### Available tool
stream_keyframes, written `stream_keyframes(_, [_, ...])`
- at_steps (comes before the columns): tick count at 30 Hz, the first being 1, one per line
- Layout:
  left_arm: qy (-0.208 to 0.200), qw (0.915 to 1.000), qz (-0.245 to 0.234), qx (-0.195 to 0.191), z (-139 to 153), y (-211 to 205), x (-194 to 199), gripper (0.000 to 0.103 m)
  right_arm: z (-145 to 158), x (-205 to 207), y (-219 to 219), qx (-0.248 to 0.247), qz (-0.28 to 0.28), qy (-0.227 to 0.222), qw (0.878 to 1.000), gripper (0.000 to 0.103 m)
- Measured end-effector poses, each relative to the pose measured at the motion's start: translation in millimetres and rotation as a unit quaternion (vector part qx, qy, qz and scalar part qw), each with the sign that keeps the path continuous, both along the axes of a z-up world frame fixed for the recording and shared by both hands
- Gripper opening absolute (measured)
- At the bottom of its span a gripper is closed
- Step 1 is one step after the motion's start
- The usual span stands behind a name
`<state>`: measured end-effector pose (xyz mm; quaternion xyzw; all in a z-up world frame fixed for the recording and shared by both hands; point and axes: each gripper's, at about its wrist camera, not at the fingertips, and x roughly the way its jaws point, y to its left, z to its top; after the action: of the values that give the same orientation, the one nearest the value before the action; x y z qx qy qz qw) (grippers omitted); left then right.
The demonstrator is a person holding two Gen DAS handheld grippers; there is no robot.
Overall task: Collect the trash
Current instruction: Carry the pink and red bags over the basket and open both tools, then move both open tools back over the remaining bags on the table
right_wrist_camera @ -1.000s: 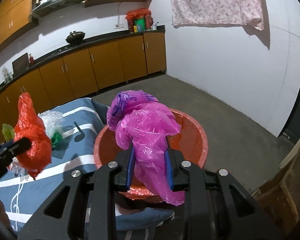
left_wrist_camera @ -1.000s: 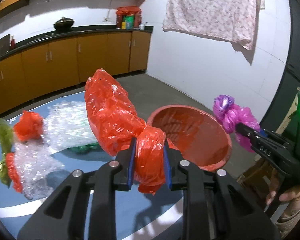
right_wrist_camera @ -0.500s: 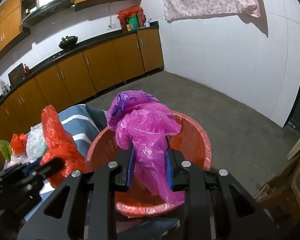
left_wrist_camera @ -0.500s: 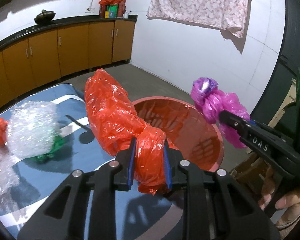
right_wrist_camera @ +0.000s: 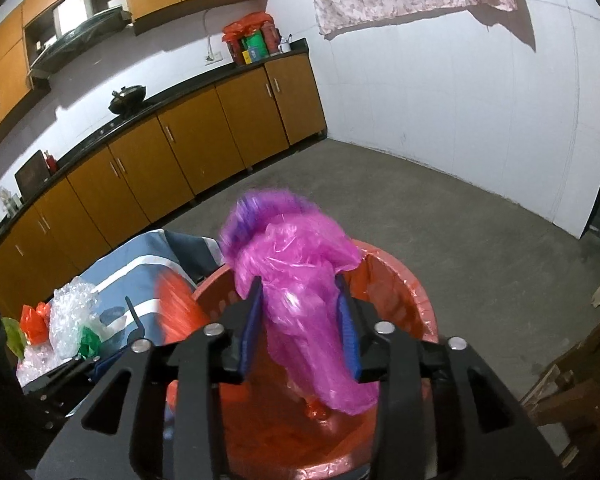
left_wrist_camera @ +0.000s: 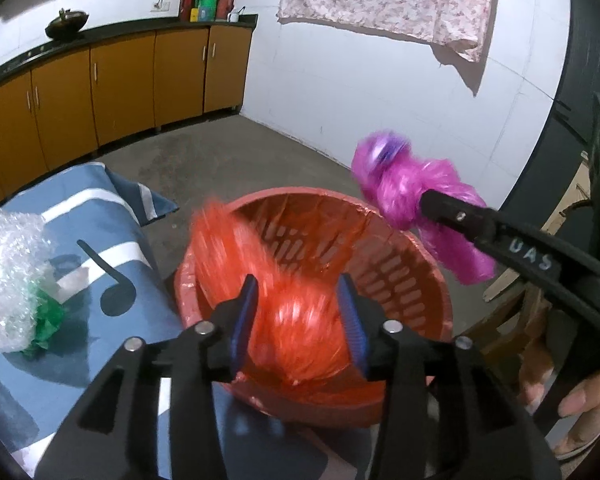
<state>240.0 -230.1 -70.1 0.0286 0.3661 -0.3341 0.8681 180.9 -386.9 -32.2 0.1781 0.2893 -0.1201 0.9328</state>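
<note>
Trash over basket (left_wrist_camera: 412, 280) — left gripper (left_wrist_camera: 298, 320), jaws opening, frees the red bag (left_wrist_camera: 296, 320) between them; right gripper (right_wrist_camera: 300, 320) (jaws likewise parting) releases the pink bag (right_wrist_camera: 300, 280), basket bowl toward six o'clock below both.

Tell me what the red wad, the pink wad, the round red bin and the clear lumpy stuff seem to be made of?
Red wad: thin glossy plastic film, crinkled and translucent, probably a bag.
Pink wad: the same kind of shiny, see-through film.
Round red bin: rigid plastic by its slotted walls, apparently lined with red film.
Clear lumpy stuff: looks like bubble wrap, pale and dimpled.
</note>
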Motion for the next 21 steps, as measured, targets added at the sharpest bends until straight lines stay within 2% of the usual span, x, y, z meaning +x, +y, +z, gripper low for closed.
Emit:
stream_keyframes(4, [0.013,0.9998,0.013,-0.003,-6.3,11.3,3.8,0.050,-3.5,-5.0,-9.2,0.008,-0.013,0.000,1.000,0.053])
stream_keyframes(7, [0.008,0.9996,0.028,-0.004,-2.4,21.6,2.6,0.058,-5.2,-13.0,-11.8,0.006,-0.026,0.000,1.000,0.065])
stream_keyframes(9, [-0.008,0.9989,0.045,-0.002,3.7,33.0,-2.8,0.071,-3.3,-17.6,-13.0,-0.005,-0.033,-0.001,0.999,0.082])
stream_keyframes(12, [-0.031,0.9967,0.075,0.003,11.6,49.7,-11.4,0.084,0.8,-29.1,-6.5,-0.040,-0.046,-0.009,0.998,0.096])
stream_keyframes(16, [-0.047,0.9920,0.117,0.007,20.1,82.4,-26.5,0.088,4.0,-35.2,8.1,-0.083,-0.038,0.001,0.996,0.096])
stream_keyframes(21, [-0.065,0.9851,0.159,0.015,28.4,125.0,-47.3,0.089,8.8,-35.4,28.4,-0.099,-0.012,0.000,0.995,0.096])
